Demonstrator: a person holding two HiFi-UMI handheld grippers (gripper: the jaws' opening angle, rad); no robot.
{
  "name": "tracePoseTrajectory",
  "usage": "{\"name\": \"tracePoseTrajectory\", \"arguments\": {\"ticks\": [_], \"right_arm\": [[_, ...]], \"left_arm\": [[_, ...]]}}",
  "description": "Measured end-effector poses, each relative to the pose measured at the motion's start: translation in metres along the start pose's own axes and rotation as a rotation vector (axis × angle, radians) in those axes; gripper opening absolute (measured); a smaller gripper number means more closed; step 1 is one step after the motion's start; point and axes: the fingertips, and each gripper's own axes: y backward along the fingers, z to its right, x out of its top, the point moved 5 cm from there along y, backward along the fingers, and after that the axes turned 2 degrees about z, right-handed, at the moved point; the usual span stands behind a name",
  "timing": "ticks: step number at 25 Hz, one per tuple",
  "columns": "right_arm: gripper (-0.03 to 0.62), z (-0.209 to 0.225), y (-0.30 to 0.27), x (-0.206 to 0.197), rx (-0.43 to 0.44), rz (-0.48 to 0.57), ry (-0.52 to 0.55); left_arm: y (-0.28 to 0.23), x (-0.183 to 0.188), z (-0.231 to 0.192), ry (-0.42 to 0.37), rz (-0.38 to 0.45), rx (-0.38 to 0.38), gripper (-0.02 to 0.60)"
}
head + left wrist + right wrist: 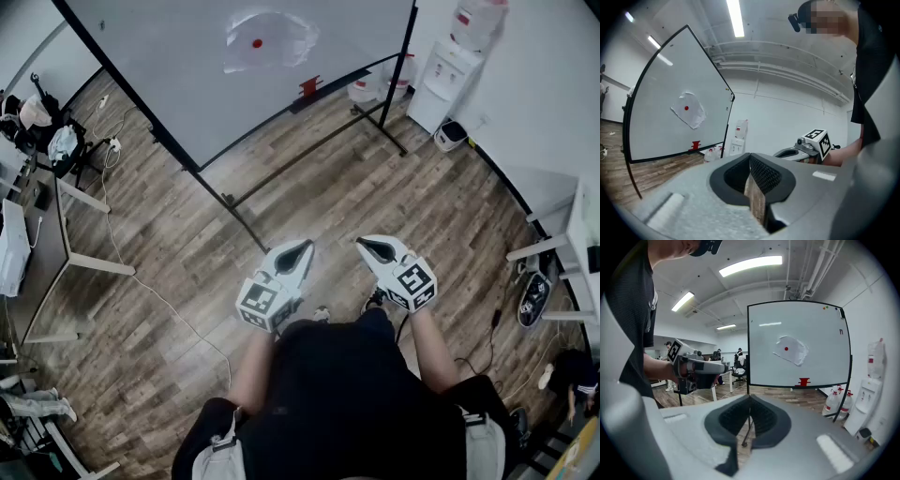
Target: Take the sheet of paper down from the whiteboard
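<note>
A crumpled white sheet of paper (269,40) hangs on the whiteboard (187,66), pinned by a red magnet (257,43). The board stands a few steps ahead of me. My left gripper (300,248) and right gripper (366,247) are held side by side at waist height, well short of the board, both shut with nothing between the jaws. In the left gripper view the paper (689,109) is up and to the left of the jaws (750,158). The right gripper view has the paper (791,350) up and right of the jaws (750,400).
A red object (309,87) sits on the board's tray, and the stand's black legs (281,173) cross the wooden floor. A water dispenser (448,66) and water bottles (367,89) stand at the right wall. Desks (56,225) with cables line the left.
</note>
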Motion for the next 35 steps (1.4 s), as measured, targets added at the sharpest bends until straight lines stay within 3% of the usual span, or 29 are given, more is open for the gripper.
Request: {"name": "tracePoseTrajectory", "arguments": {"ticks": [12,22,35], "right_arm": [[0.005,-0.012,-0.003,-0.002,0.031,-0.042,0.029],[0.005,0.008,0.003,-0.004,0.027,-0.024,-0.009],[0.005,0.101,-0.002,0.005,0.146,-0.020,0.011]], "left_arm": [[0.010,-0.003,0.006,0.027,0.006,0.009,0.012],[-0.001,-0.001,0.005,0.032,-0.004,0.040,0.012],[-0.075,0.012,0.010,0.031,-0.014,0.158,0.012]]}}
